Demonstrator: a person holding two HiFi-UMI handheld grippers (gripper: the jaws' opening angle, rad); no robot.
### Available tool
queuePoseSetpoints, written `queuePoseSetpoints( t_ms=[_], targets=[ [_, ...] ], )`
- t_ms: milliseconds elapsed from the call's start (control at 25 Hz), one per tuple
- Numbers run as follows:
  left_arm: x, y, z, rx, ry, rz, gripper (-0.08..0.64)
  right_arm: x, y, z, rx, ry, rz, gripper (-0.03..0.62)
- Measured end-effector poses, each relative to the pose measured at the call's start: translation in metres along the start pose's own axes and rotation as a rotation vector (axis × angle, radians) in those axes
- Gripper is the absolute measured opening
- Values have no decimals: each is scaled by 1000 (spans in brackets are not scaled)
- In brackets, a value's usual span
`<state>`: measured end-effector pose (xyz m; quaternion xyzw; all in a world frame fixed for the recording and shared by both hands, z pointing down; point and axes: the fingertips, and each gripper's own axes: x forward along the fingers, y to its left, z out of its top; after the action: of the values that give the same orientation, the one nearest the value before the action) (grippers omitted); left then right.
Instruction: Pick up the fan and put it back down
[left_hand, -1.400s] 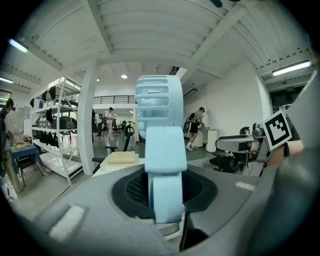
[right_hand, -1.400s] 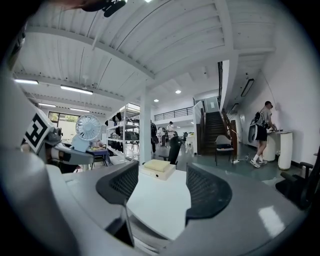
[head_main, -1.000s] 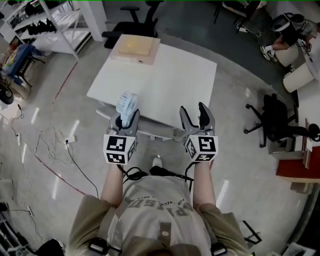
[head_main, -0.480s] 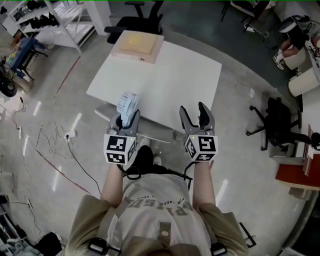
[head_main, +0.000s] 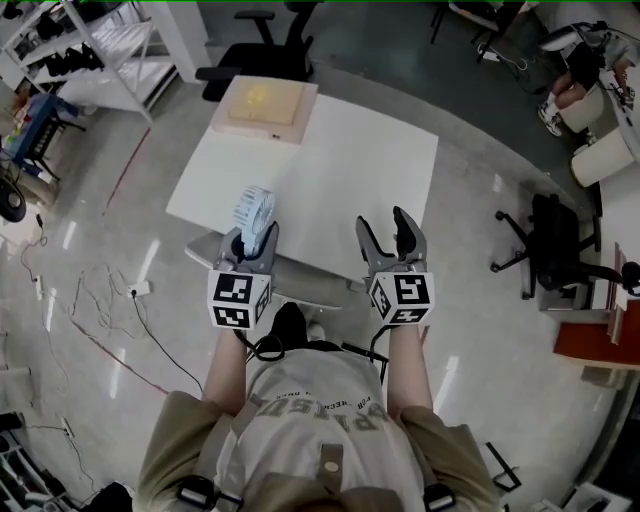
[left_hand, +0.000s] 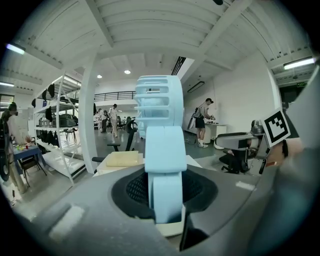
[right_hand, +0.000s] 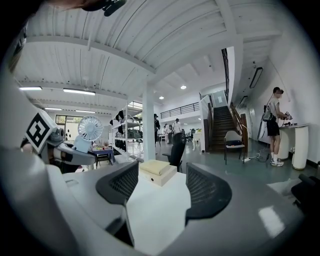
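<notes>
A small light-blue fan (head_main: 253, 211) stands upright in my left gripper (head_main: 255, 238), whose jaws are shut on its handle. In the left gripper view the fan (left_hand: 161, 150) fills the middle, its handle pinched between the dark pads and its round grille head above. The fan hangs over the near left edge of the white table (head_main: 340, 170). My right gripper (head_main: 390, 233) is open and holds nothing, over the table's near edge. From the right gripper view the fan (right_hand: 89, 129) shows at the left and the table (right_hand: 157, 200) lies ahead between the jaws.
A flat beige box (head_main: 262, 101) lies on the table's far left corner, seen also as the box (right_hand: 157, 172) in the right gripper view. Office chairs (head_main: 555, 240) stand to the right and beyond the table. White shelving (head_main: 110, 50) is at the far left. Cables lie on the floor.
Both grippers have come forward over the table's near edge, the fan still held upright in the left one. The jaws have kept their stance.
</notes>
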<state>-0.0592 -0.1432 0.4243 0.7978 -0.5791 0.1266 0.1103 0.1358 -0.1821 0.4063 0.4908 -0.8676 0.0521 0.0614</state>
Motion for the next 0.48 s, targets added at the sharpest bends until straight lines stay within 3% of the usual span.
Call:
queuePoseSetpoints(
  t_ms=[480],
  targets=[
    [65,17,0,62,75,-169,106,66,-6,8,-32,2,12,281]
  ],
)
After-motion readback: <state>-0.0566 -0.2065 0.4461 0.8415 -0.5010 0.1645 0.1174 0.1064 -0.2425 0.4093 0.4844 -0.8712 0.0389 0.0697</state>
